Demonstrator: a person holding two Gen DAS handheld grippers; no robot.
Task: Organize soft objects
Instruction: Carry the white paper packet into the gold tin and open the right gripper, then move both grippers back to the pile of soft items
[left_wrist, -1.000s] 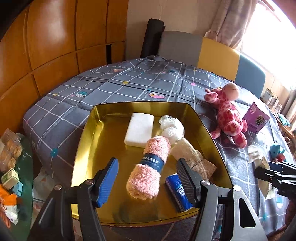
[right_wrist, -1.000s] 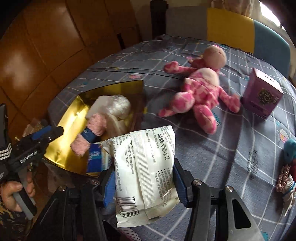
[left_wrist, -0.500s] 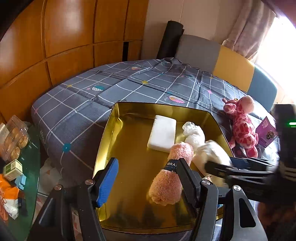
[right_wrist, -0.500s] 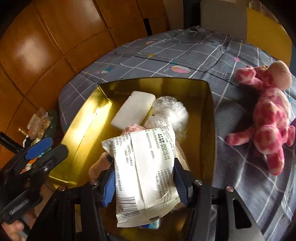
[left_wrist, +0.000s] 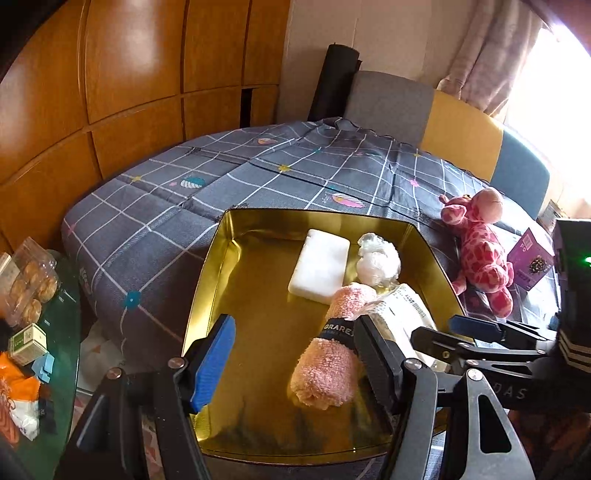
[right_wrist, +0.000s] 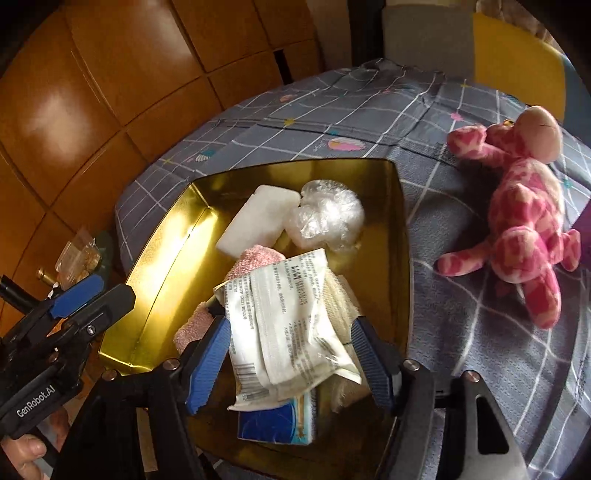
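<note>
opening jaws on my right gripper (right_wrist: 288, 354) are letting go of the white wipes packet (right_wrist: 291, 325), which lies between the blue pads at the bottom centre of the right wrist view, resting on the pile inside the gold tray (right_wrist: 159, 258); i cannot tell whether the pads touch it. i judge this the release step of one more soft item. my left gripper (left_wrist: 295, 362) stands about half open over the tray's near end, holding nothing, with the pink rolled towel (left_wrist: 332, 354) just inside its right finger.

next i'd need to lift the right gripper clear and swing to the upper right for the pink plush giraffe (right_wrist: 517, 218) on the grey checked cloth (right_wrist: 332, 110).

count in the tray: one packet, one blue tissue pack (right_wrist: 277, 424), one beige cloth (right_wrist: 340, 306), one towel, one white sponge (left_wrist: 319, 266), one crumpled plastic bundle (right_wrist: 325, 218). outside: one giraffe, one purple box (left_wrist: 530, 260).
</note>
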